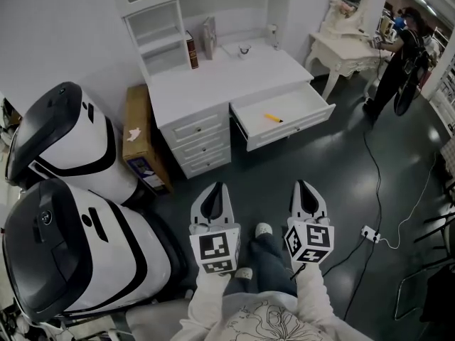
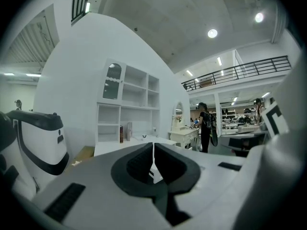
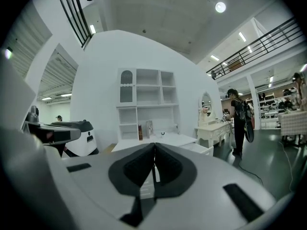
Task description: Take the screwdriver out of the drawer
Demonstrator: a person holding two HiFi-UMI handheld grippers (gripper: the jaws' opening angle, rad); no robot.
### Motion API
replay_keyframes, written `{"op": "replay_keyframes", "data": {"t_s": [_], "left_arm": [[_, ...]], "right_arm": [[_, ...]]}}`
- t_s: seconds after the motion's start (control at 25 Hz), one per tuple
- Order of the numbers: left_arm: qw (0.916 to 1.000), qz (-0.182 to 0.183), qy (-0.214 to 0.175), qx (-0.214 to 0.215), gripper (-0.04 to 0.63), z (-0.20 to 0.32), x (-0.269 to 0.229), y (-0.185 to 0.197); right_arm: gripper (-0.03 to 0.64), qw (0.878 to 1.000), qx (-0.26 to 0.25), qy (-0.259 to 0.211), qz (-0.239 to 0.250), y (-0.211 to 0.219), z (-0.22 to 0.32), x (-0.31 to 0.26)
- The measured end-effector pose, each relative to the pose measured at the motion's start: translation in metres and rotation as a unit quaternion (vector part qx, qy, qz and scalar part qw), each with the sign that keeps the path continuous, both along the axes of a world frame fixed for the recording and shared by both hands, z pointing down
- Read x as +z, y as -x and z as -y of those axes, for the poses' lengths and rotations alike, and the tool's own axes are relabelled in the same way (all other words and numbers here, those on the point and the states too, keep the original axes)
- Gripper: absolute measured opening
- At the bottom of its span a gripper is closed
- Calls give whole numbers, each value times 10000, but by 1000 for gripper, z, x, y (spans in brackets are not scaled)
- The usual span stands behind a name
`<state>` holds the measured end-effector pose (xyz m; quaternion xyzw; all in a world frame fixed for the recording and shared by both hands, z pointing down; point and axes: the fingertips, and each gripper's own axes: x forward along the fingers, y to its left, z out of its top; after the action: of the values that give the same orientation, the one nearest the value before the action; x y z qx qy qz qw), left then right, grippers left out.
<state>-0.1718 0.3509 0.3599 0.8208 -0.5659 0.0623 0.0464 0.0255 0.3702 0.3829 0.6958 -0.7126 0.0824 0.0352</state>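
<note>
Slim yellow-handled screwdriver (image 1: 273, 118) lies flat in the pulled-out white drawer (image 1: 291, 128). Left gripper (image 1: 216, 187) and right gripper (image 1: 305, 185): dark ribbed fingers (image 2: 139, 165) pressed together, empty, well apart from the drawer, over the glossy dark floor (image 1: 341, 183).

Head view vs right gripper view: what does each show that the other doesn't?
Head view only: the yellow screwdriver lying inside the open drawer, and a power strip on the floor.
Right gripper view only: the ceiling light and the balcony railing.
Both: the right gripper, shut and empty; the white desk with its red book; the vanity table; a person in dark clothes.
</note>
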Motion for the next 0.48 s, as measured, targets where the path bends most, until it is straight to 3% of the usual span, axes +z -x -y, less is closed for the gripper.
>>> {"op": "replay_keyframes", "data": {"t_s": [0.48], "left_arm": [[9996,78,55,-249,12,117,10,-40]], "right_arm": [[3,9997,-232,73,63,-44,124,12]]}}
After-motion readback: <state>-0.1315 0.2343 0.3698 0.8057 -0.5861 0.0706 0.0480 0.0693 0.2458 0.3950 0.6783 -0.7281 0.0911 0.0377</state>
